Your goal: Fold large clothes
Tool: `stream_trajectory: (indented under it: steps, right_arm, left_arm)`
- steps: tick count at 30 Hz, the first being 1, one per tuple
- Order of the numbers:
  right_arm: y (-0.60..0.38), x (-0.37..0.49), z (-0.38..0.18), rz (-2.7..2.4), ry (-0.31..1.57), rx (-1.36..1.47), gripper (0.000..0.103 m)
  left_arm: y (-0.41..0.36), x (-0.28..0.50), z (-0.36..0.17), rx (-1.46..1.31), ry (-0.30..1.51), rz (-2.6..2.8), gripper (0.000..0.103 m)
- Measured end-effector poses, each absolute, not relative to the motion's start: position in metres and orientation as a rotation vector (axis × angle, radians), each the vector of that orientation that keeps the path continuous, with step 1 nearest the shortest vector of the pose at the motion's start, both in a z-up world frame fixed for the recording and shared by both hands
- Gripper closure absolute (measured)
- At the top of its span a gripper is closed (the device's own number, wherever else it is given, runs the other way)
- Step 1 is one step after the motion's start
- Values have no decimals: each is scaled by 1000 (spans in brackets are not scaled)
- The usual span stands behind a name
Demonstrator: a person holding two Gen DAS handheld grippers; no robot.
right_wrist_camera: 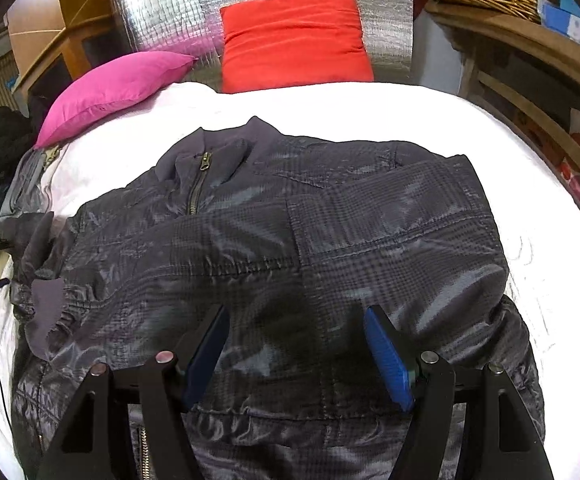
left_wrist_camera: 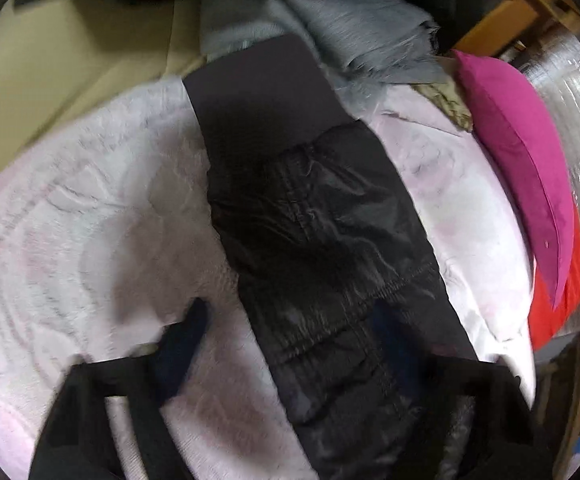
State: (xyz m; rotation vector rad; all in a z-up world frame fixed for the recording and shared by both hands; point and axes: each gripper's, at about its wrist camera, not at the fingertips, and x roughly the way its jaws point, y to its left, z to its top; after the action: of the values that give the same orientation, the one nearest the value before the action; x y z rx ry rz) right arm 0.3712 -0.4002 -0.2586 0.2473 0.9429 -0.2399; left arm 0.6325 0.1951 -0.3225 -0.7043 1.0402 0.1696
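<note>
On the left, the left gripper [left_wrist_camera: 290,328] hangs above a dark sleeve [left_wrist_camera: 310,216] of the jacket, which runs away from it in a long strip across the white bed cover [left_wrist_camera: 89,220]. Its jaws stand apart, one finger over the cover left of the sleeve, the other over the sleeve's right edge; the blurred view does not show the pads pressing on the cloth. Beyond the sleeve's plain cuff lies a heap of grey clothing [left_wrist_camera: 350,28], and to the gripper's right a pink cushion [left_wrist_camera: 518,152].

To the right, the right gripper [right_wrist_camera: 296,344] hovers over the dark checked jacket [right_wrist_camera: 290,232], which lies spread flat on the cover with its zip collar [right_wrist_camera: 201,168] ahead and left. Its blue pads [right_wrist_camera: 388,356] are wide apart and hold nothing. Further ahead, a red cushion [right_wrist_camera: 294,40] leans against a silvery quilted sheet [right_wrist_camera: 161,4].
</note>
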Motion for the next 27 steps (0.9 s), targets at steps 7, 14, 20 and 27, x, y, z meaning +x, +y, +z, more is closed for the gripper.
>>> stream_trajectory:
  steps: [7,14,20,27]
  right_arm:
    - [-402,370,-258,-256,931,236,30]
    - [-406,370,-257,-267,916,264,30]
    - [-413,366,-250,-270,891,309,30]
    - [-432,359,-241,-279,857,411,30]
  left_arm:
    - [189,648,-325,-630,1021,180,89]
    - [165,634,-283,-518,913,130,95]
    - [105,600,-206,-336,822,-11,96]
    - [-12,515,-150,-161,764,-252,96]
